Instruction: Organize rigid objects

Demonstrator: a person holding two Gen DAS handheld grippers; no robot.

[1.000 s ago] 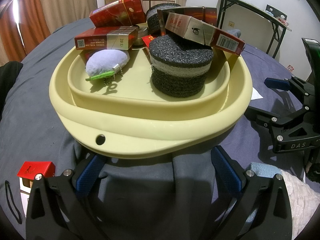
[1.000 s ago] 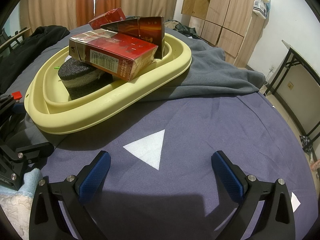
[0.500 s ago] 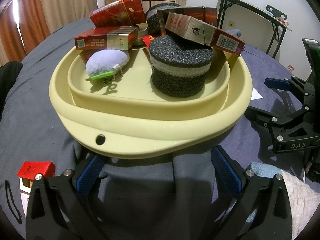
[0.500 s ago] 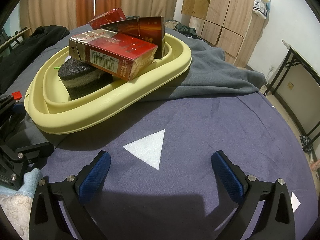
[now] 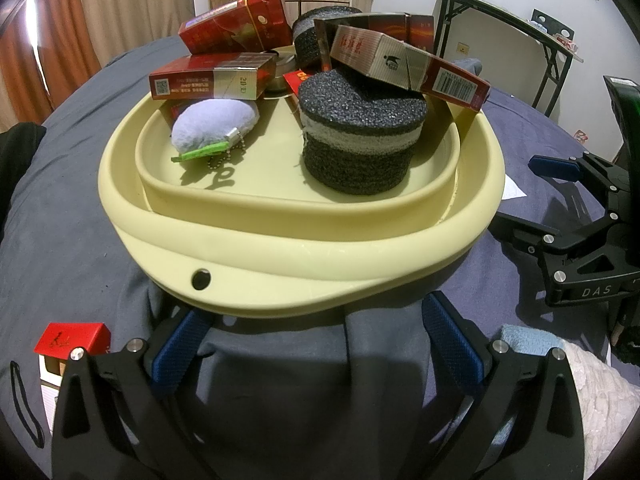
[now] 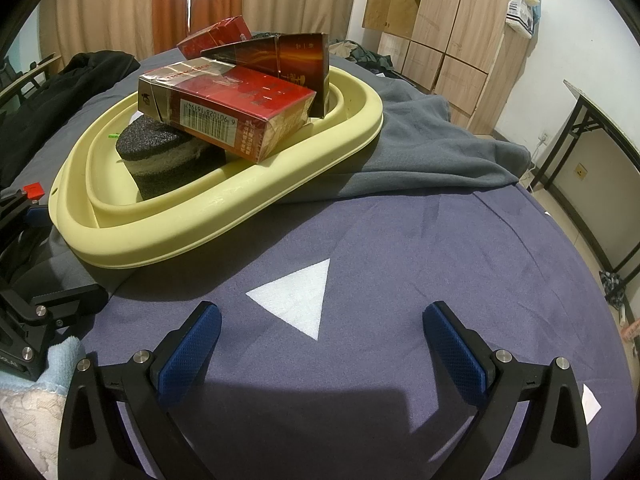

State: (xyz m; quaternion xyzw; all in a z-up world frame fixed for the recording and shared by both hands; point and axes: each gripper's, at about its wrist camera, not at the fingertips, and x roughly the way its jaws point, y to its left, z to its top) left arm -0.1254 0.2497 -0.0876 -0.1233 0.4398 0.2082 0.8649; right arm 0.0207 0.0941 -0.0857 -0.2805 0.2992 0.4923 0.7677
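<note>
Mostly done, judging by the load: yellow basin [image 5: 304, 280] on the bed, holding red cartons [image 5: 212, 80], dark sponge [image 5: 360, 136], lilac pouch [image 5: 212, 128]; one small red box [image 5: 72, 338] left outside, beside the left gripper [image 5: 316, 344]; both it and the right gripper [image 6: 324, 344] spread apart, empty.

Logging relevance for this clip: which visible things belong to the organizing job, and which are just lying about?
Job:
yellow tray
cigarette packs
dark sponge
lilac pouch
small red box

Lying about:
grey blanket
white triangle
black hair tie
</note>
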